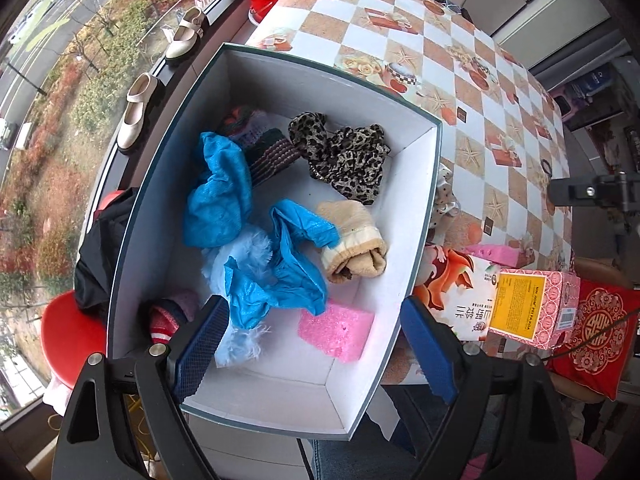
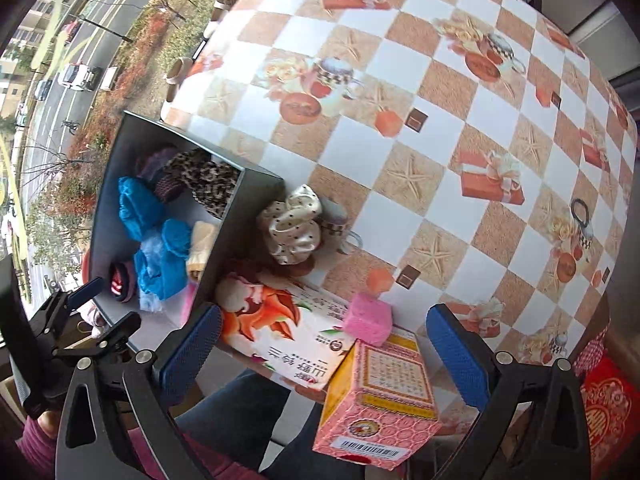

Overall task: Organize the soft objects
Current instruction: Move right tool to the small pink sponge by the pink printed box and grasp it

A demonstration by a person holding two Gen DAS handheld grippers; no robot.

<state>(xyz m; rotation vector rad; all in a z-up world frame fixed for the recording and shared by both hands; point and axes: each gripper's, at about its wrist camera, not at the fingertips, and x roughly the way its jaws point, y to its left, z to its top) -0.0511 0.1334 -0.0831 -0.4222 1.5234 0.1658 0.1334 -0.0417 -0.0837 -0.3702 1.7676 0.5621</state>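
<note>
A white-lined box [image 1: 344,92] sits at the table's near-left corner and holds blue cloths [image 1: 224,200], a leopard scrunchie [image 1: 344,156], a beige sock [image 1: 352,244], a striped knit piece [image 1: 272,156] and a pink sponge [image 1: 336,330]. My left gripper [image 1: 316,344] is open and empty above the box's near end. My right gripper [image 2: 324,344] is open and empty above a second pink sponge [image 2: 366,319] that rests on the cartons. A cream polka-dot scrunchie [image 2: 294,226] lies on the table beside the box [image 2: 244,232]. A black hair tie [image 2: 580,210] lies far right.
A fox-print carton [image 2: 280,320] and a pink carton [image 2: 380,396] lie at the table's near edge. The checkered tablecloth [image 2: 400,140] stretches away behind them. Shoes [image 1: 138,112] stand on the window ledge. A red cushion [image 1: 600,328] and red stool [image 1: 72,340] flank the table.
</note>
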